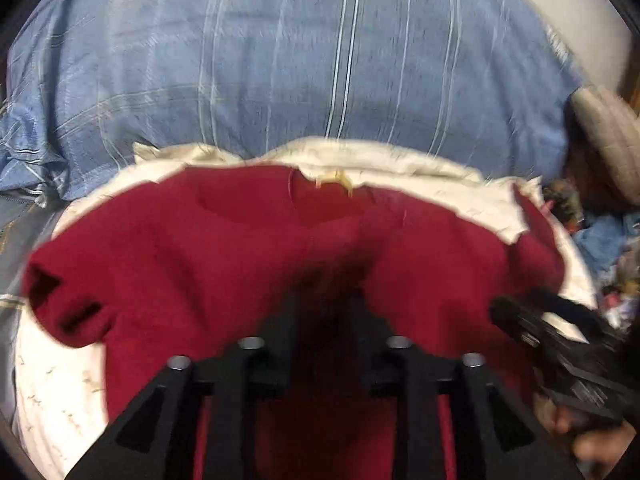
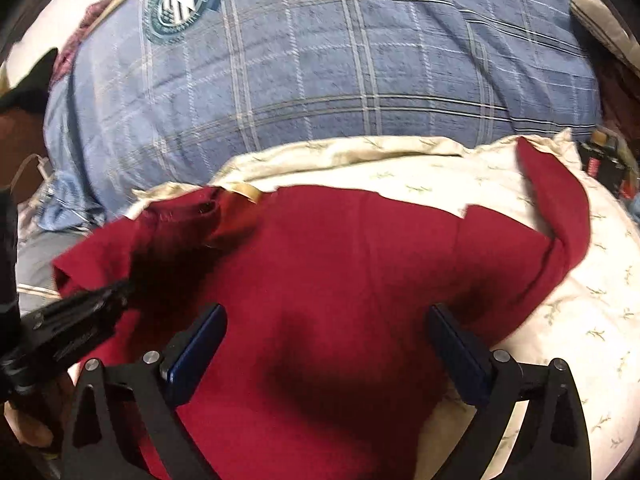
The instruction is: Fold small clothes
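A small dark red shirt lies spread on a cream printed cloth, its collar with a tan label at the far side. In the left wrist view my left gripper is shut on a raised fold of the red shirt near its middle. It shows again at the left of the right wrist view, pinching the cloth. My right gripper is open, its blue-padded fingers spread wide just above the shirt's body. It also shows at the right of the left wrist view.
A blue plaid blanket with a round badge covers the bed behind the cream cloth. A beige striped pillow and a heap of mixed clothes lie at the right. A black-and-red object sits at the cloth's far right edge.
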Motion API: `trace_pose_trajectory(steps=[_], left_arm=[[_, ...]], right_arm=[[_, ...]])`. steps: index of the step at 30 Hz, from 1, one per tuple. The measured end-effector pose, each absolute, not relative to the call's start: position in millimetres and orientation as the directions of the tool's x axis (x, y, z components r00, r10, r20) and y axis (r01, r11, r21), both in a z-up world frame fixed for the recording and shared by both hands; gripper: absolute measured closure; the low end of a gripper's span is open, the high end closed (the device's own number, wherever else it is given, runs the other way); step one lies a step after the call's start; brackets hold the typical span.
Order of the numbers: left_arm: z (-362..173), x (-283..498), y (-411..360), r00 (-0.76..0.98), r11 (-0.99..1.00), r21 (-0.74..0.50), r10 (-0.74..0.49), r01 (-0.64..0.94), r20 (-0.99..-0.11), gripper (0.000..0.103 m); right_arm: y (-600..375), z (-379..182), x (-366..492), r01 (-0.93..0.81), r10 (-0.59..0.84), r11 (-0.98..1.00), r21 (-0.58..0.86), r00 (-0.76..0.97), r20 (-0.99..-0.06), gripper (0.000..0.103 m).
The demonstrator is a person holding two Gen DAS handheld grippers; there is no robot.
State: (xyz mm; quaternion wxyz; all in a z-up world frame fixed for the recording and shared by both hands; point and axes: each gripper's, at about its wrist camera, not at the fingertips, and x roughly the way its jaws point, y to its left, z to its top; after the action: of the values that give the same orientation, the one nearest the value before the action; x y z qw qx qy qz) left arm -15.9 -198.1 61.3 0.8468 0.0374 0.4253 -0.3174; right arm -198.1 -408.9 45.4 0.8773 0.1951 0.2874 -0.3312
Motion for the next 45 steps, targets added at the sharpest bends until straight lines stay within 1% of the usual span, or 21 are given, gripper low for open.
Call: trace_pose_trajectory(steps=[2,3,5,7,10,12,13,15,16,17,19,24,27,30,32,33,35,37,40,41,45], left_arm=[[81,-22,-172,0.502,0.804,-0.182,-0.512,0.567,-0.697,0.043],[92,-27,-153,0.567,0.821,-0.147,-0.498,0.551,-0.657,0.039],[103,-29,-124,0.673,0.863,-0.077,-0.443,0.5,-0.592,0.037],[106,-23,-98,0.774,0.915,-0.006,-0.345,0.403,-0.531,0.033],[90,-3,-67,0.846,0.967,0.003,-0.22,0.254,-0.486,0.033],[72,16,-52,0.835,0.978,-0.039,-0.196,0.205,-0.515,0.033],[65,25,-49,0.821,0.977,-0.062,-0.204,0.202,-0.533,0.033],[55,39,-43,0.78,0.975,-0.101,-0.217,0.195,-0.587,0.034],[51,46,-40,0.769,0.974,-0.119,-0.225,0.193,-0.599,0.034],[48,52,-38,0.764,0.972,-0.138,-0.233,0.188,-0.602,0.034],[49,67,-33,0.762,0.974,-0.145,-0.229,0.177,-0.606,0.034],[48,70,-34,0.768,0.968,-0.163,-0.251,0.191,-0.59,0.033],[41,61,-44,0.756,0.966,-0.128,-0.256,0.225,-0.603,0.033],[36,53,-57,0.742,0.965,-0.069,-0.241,0.255,-0.625,0.033],[29,53,-66,0.733,0.966,-0.005,-0.2,0.259,-0.651,0.033],[27,53,-68,0.732,0.967,0.02,-0.179,0.255,-0.658,0.033],[24,58,-70,0.724,0.97,0.038,-0.154,0.242,-0.673,0.033],[24,63,-69,0.716,0.975,0.029,-0.14,0.219,-0.684,0.033],[21,70,-66,0.696,0.98,0.015,-0.128,0.196,-0.706,0.033],[19,72,-66,0.692,0.982,0.025,-0.116,0.189,-0.712,0.033],[11,79,-68,0.677,0.982,0.036,-0.101,0.186,-0.729,0.033]], right_arm=[[-409,47,-188,0.655,-0.41,0.727,0.208,0.656,-0.634,0.004],[-409,46,-184,0.64,-0.391,0.737,0.219,0.667,-0.634,0.004],[-404,44,-166,0.598,-0.355,0.772,0.215,0.686,-0.635,0.019],[-402,38,-148,0.578,-0.333,0.792,0.196,0.678,-0.655,0.025],[-401,25,-119,0.566,-0.299,0.805,0.181,0.649,-0.7,0.031],[-399,18,-106,0.567,-0.313,0.813,0.135,0.62,-0.72,0.047],[-399,13,-98,0.566,-0.329,0.819,0.094,0.598,-0.731,0.069],[-395,10,-90,0.557,-0.383,0.83,0.01,0.582,-0.717,0.078],[-395,11,-88,0.551,-0.393,0.834,-0.01,0.581,-0.713,0.093],[-394,15,-89,0.555,-0.406,0.831,-0.024,0.577,-0.709,0.098],[-393,28,-99,0.556,-0.407,0.831,0.0,0.608,-0.682,0.099],[-392,81,-150,0.613,-0.51,0.79,-0.013,0.644,-0.57,0.099],[-418,87,-168,0.693,-0.587,0.72,-0.045,0.573,-0.573,0.099],[-448,65,-167,0.747,-0.581,0.663,-0.042,0.479,-0.658,0.096],[-452,58,-166,0.764,-0.577,0.642,-0.065,0.426,-0.697,0.088],[-447,62,-167,0.767,-0.595,0.638,-0.076,0.428,-0.68,0.081],[-425,78,-169,0.745,-0.614,0.665,-0.062,0.497,-0.613,0.056],[-395,90,-152,0.625,-0.507,0.781,-0.01,0.625,-0.593,0.048],[-357,88,-100,0.398,-0.277,0.916,0.046,0.712,-0.645,0.048],[-347,84,-82,0.351,-0.236,0.935,0.048,0.719,-0.654,0.048],[-314,62,-1,0.223,-0.206,0.973,-0.065,0.696,-0.688,0.052]])
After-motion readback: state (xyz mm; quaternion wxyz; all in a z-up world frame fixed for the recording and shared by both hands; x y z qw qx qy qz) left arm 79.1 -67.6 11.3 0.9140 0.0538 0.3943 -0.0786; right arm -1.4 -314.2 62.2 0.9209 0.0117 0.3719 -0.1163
